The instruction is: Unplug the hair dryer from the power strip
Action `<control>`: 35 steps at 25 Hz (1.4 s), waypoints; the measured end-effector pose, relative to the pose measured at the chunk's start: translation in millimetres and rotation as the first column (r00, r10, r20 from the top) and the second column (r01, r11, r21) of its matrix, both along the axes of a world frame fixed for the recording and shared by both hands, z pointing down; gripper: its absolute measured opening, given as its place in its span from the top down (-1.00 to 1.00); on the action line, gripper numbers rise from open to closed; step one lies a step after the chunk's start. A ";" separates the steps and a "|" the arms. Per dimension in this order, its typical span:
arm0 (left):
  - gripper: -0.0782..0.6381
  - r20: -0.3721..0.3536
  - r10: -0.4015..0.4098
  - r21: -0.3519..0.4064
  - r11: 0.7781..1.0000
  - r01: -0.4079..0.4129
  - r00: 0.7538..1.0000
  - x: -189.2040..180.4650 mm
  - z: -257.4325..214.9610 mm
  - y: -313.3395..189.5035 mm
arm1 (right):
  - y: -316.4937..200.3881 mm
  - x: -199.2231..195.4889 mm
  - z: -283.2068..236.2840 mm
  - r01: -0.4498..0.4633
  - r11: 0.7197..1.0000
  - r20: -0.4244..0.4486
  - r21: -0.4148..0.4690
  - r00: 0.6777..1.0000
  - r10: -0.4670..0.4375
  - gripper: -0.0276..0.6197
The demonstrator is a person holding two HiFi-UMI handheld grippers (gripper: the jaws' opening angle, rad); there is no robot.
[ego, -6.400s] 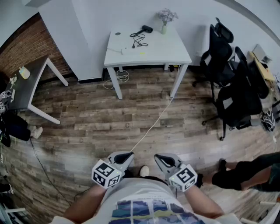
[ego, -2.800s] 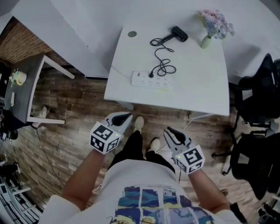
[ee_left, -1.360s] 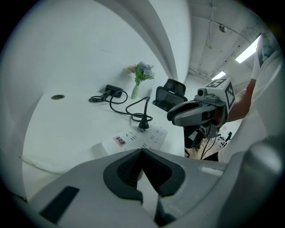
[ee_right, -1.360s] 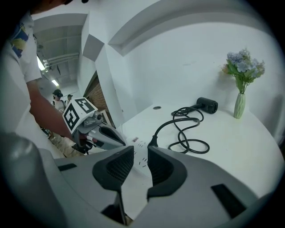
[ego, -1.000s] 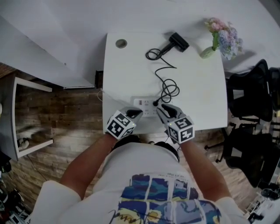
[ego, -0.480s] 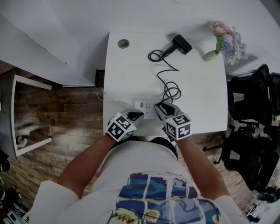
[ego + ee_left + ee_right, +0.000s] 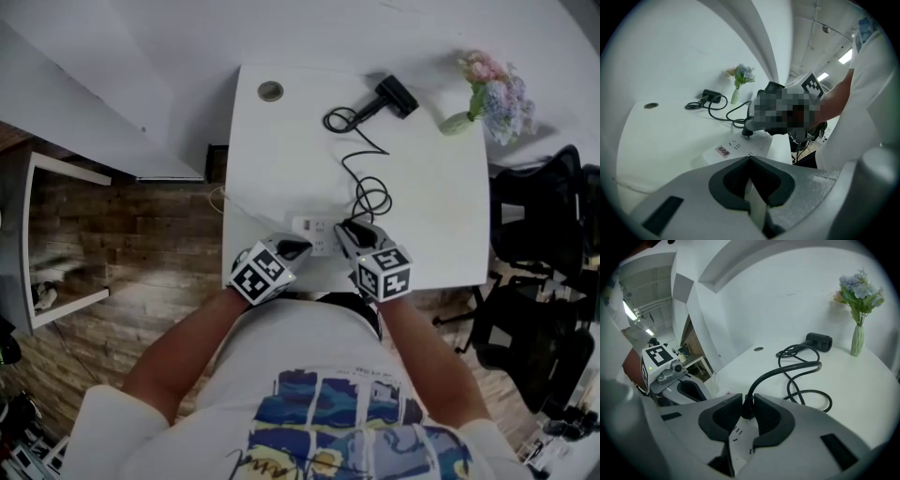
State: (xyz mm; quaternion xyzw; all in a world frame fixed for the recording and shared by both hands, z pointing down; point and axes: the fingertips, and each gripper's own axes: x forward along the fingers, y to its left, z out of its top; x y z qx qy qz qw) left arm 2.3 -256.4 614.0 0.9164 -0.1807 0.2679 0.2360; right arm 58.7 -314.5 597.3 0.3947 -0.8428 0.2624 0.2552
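Observation:
A white power strip (image 7: 310,228) lies near the front edge of the white table (image 7: 281,159). The black plug (image 7: 748,411) stands in it, and its cord (image 7: 361,155) runs back to the black hair dryer (image 7: 396,94). My right gripper (image 7: 748,400) has the plug between its jaws, which are closing, and both pads touch the plug's sides. My left gripper (image 7: 292,247) is shut, its tips at the strip's left end (image 7: 740,147). I cannot tell whether they touch the strip.
A vase of flowers (image 7: 492,89) stands at the table's far right corner. A round cable hole (image 7: 270,91) sits at the far left. Black office chairs (image 7: 534,281) stand on the right, and a grey desk (image 7: 56,234) on the left.
My right gripper has slid a little left onto the plug and its jaws have narrowed around it. The left gripper has stayed at the strip's end.

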 end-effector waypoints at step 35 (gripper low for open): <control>0.78 0.013 0.004 -0.041 0.999 -0.003 1.000 2.1 1.2 0.6 | -22.0 -2.8 -83.7 0.002 0.990 0.068 0.141 0.998 -0.011 0.73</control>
